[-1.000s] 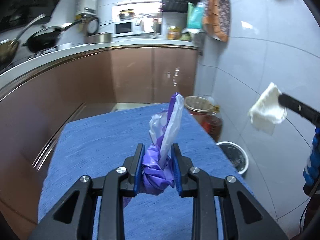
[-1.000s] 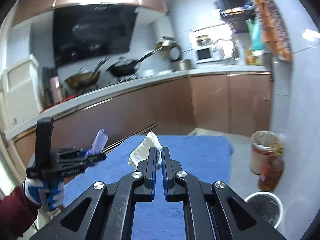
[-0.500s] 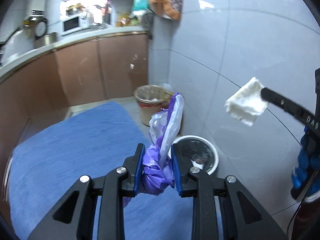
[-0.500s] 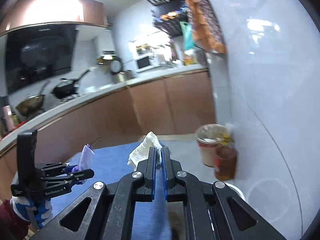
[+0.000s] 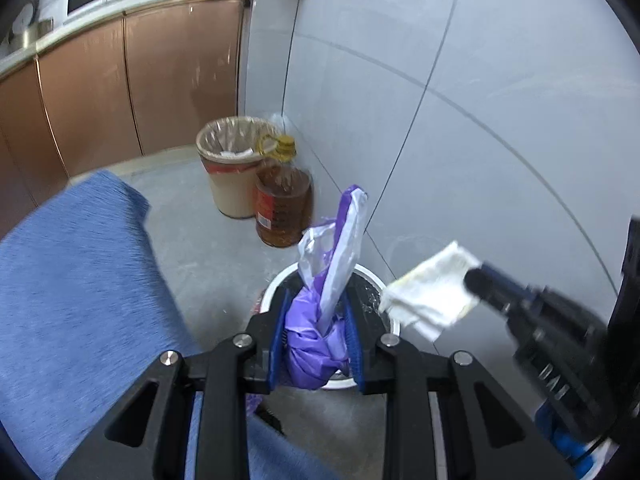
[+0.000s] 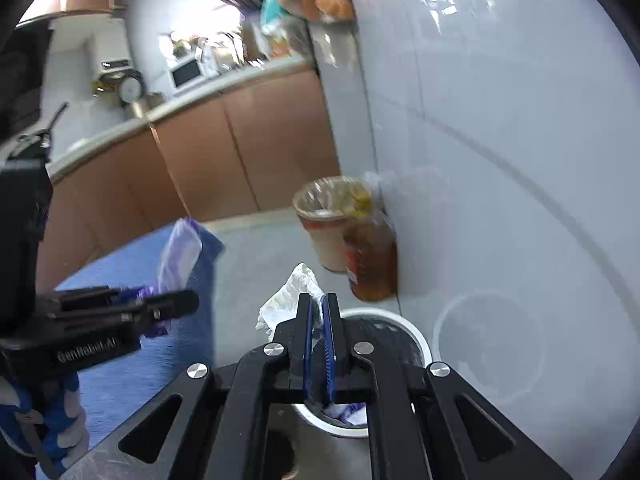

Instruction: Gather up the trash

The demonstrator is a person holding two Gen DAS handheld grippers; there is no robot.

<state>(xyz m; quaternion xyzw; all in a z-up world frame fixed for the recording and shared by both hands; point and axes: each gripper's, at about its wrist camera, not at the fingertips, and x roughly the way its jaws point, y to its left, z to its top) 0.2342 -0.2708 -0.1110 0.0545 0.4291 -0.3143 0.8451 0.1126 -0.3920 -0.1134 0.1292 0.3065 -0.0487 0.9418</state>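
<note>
- Left gripper: jaws clamped on a crumpled purple bag; blue pads press both sides of the wad, and a purple-and-white tail stands up toward 12 o'clock.
- Right gripper: jaws closed on a white tissue; the tissue bulges out toward 11 o'clock from the tips.
- In the left wrist view the right gripper enters from 3 o'clock, its tissue just beside the bag.
- In the right wrist view the left gripper enters from 9 o'clock with the bag sticking up; a gloved hand shows at 8 o'clock.
- White-rimmed bin on the floor lies directly behind both loads; some trash shows inside it.
- Beyond the bin at 12 o'clock: an oil bottle against the wall, touching a lined bucket.
- Blue cloth fills 9 o'clock.
- Brown cabinets at 10 to 11 o'clock; grey tiled wall from 12 to 3.
</note>
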